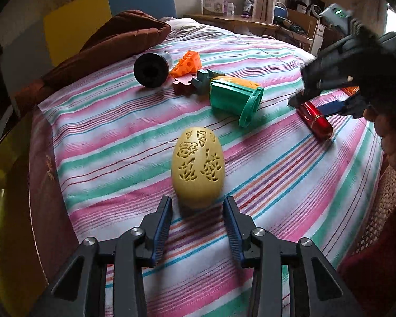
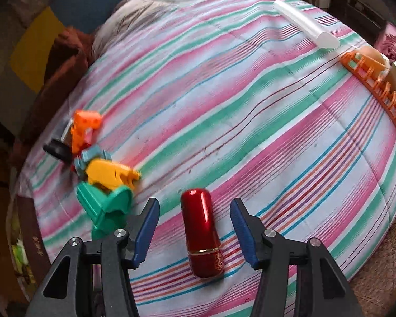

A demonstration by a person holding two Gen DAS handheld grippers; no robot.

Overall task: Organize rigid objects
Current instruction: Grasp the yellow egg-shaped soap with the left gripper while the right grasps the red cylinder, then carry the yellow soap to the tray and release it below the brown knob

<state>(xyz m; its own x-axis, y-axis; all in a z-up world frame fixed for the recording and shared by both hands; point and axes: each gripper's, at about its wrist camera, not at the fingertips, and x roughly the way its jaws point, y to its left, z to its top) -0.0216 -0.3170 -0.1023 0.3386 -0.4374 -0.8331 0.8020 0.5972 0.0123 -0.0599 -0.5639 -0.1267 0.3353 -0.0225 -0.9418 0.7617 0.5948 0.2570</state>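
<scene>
My left gripper (image 1: 197,206) stands part open with nothing held; the carved yellow egg (image 1: 197,167) sits just ahead of its fingertips on the striped cloth (image 1: 105,137), not between them. My right gripper (image 2: 194,208) is also part open, its pads straddling the red lipstick tube (image 2: 201,233) without touching it. Left of that gripper lies the green spool (image 2: 105,206), then the yellow piece (image 2: 111,174) and orange cheese wedge (image 2: 85,126). Far right ahead sits an orange rack (image 2: 372,84), with a white tube (image 2: 306,25) beyond it.

Glossy red metallic tube (image 2: 202,235) on woven striped cloth (image 2: 224,105) — matt yellow plastic egg (image 1: 198,169).
</scene>
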